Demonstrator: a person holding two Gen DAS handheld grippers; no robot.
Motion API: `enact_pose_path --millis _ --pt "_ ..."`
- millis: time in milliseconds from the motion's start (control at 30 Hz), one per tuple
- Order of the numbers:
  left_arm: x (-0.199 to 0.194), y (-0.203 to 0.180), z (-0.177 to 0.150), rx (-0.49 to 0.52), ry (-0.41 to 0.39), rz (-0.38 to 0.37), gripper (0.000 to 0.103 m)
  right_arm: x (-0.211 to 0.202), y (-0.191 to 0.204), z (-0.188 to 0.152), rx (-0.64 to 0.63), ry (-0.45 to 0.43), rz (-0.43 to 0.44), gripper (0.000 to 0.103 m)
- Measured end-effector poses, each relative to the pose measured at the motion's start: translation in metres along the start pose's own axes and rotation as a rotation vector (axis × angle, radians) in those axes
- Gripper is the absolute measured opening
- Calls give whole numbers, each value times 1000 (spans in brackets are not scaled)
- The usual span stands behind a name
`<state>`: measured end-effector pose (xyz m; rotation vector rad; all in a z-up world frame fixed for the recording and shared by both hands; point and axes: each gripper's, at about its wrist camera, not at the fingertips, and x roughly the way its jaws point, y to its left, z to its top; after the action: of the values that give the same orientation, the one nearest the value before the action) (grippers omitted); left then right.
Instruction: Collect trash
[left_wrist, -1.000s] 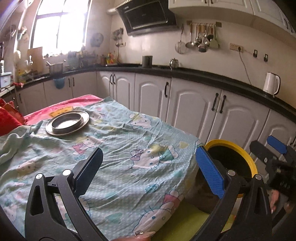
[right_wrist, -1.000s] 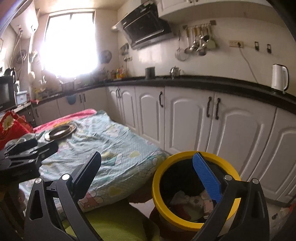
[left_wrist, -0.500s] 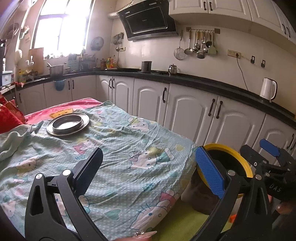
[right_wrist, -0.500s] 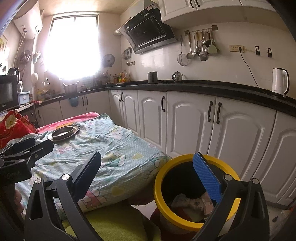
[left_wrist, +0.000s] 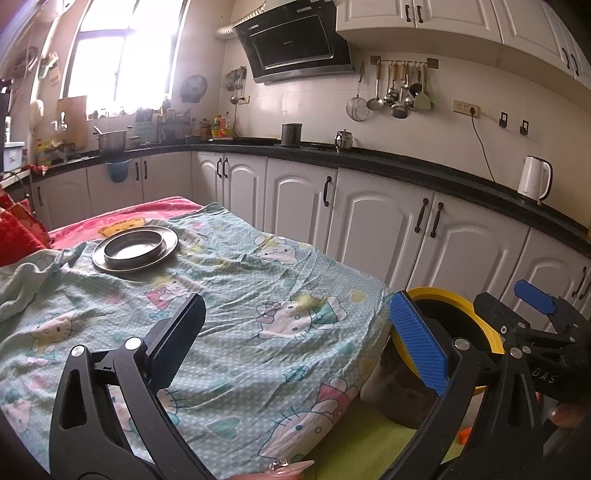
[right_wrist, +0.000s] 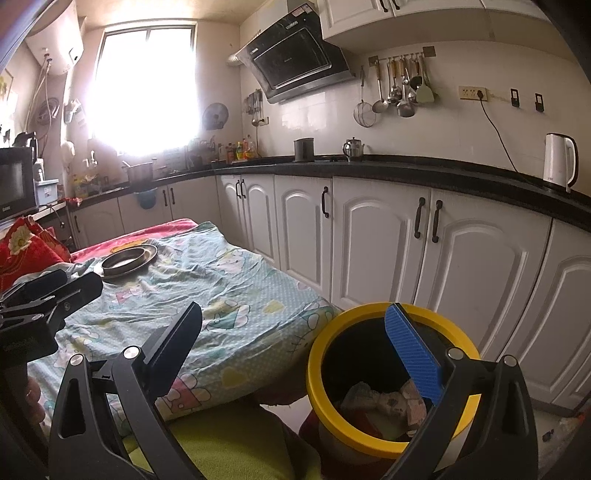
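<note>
Left gripper (left_wrist: 295, 332) of black plastic hanging over the bed, jaws spread wide and gripping nothing; one finger faced with a ribbed blue pad (left_wrist: 417, 347), the other showing its plain black side. Right gripper (right_wrist: 291, 339) of the same build hovering just above the round black bin with a thick yellow rim (right_wrist: 332, 421), jaws likewise gaping wide and empty. Inside the bin: crumpled pale paper and wrapper trash (right_wrist: 384, 402), lying at the bottom; small print on one scrap too blurred for reading. Bin standing on the floor beside the bed's corner, in front of white arched-panel cabinet doors with dark bar handles (right_wrist: 424, 221).

Covering the bed: a wrinkled pale turquoise cotton sheet printed with cartoon cats (left_wrist: 258, 288), over a pink-red blanket (left_wrist: 122, 218) showing at the far end. Resting on the sheet near that end: a shallow round steel dish on a wider round steel plate (left_wrist: 135, 251), dull grey and smooth. Letters "DAS" showing in white on the right gripper's body in the left wrist view.

Running along the wall: a glossy black stone worktop (right_wrist: 406, 170), carrying a white plastic electric kettle (right_wrist: 559, 162), a small steel teapot (right_wrist: 354, 147) and a dark cylindrical canister (right_wrist: 303, 148). Above it, a slanted black glass range hood (right_wrist: 295, 59), its small lettering unreadable, and steel ladles and strainers hanging on a rail (right_wrist: 399, 88).
</note>
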<state>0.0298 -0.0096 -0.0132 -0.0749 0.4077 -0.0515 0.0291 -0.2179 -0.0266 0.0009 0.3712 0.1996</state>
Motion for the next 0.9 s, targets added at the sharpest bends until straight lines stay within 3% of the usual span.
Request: enact_pose_path --millis 900 --pt "0 -1 -1 1 0 -1 92 3 0 -1 4 12 -1 97"
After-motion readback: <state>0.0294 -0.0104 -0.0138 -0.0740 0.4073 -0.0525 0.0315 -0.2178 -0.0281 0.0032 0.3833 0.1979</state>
